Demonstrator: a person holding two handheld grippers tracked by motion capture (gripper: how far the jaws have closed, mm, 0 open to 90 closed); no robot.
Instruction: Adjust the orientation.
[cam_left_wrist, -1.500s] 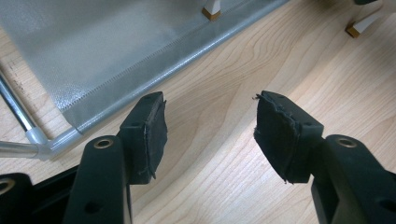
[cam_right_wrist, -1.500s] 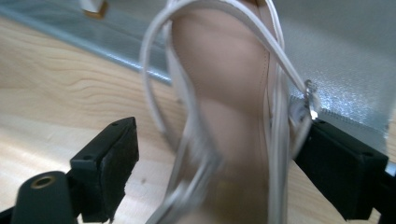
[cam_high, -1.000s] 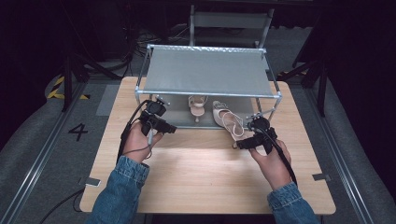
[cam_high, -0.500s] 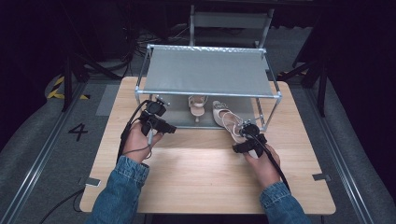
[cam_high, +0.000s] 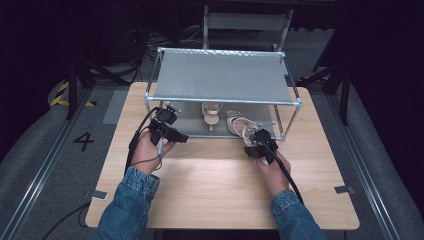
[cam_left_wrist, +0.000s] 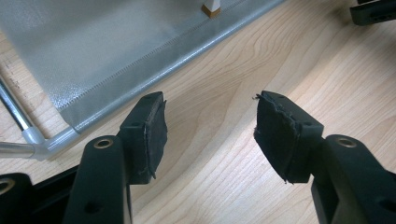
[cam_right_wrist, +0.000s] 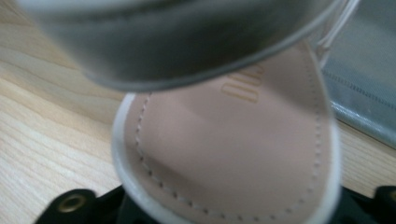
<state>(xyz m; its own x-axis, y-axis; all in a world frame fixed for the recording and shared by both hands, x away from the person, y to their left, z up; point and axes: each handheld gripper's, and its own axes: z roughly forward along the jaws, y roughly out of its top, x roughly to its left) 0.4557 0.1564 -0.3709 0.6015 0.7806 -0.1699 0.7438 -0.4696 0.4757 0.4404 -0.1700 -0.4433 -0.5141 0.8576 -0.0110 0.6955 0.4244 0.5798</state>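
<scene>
Pale wooden table (cam_high: 210, 185) carries a low metal shoe rack (cam_high: 220, 75), and at its front edge the right gripper (cam_high: 254, 141) has just been closing on the near end of the right sandal (cam_right_wrist: 233, 154), whose insole lies directly over its jaws. That grip looks shallow, so the sandal could pivot or slip, or its straps could catch the rack's front rail just ahead. Off to the side, the left gripper (cam_left_wrist: 210, 133) hovers half open over bare wood, holding nothing.

Both forearms, in denim sleeves, reach forward, each hand gripping a tool. The left tool (cam_high: 167, 131) sits level, its jaws apart with nothing between the pads (cam_left_wrist: 154, 135). The right tool (cam_high: 260, 142) points forward and slightly inward; its jaws have just been closing on a sandal's toe.
</scene>
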